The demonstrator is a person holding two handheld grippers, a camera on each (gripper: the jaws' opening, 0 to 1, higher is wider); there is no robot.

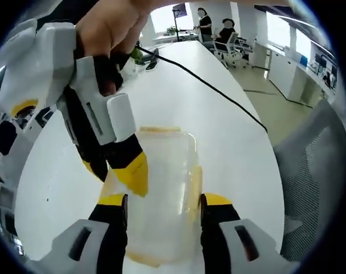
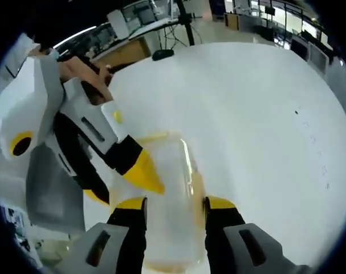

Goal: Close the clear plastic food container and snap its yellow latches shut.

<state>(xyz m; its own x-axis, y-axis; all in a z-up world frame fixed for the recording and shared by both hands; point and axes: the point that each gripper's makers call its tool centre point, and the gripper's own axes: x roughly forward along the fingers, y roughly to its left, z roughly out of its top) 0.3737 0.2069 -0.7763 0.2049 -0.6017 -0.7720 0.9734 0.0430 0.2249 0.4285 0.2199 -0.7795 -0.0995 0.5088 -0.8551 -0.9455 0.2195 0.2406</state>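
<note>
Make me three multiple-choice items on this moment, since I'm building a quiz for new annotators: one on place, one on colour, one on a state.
1. Where does the clear container rest?
A. on a chair
B. on the white table
C. on the floor

2. What colour are the tips of the tongs?
A. yellow
B. red
C. green

3. How do the left tongs stand?
A. shut tight on a cable
B. lying flat on the table
C. open, one jaw either side of the container

Answers: 1 B, the white tabletop surrounds it; 2 A, the tips show yellow in both views; 3 C, the container sits between the spread jaws.
</note>
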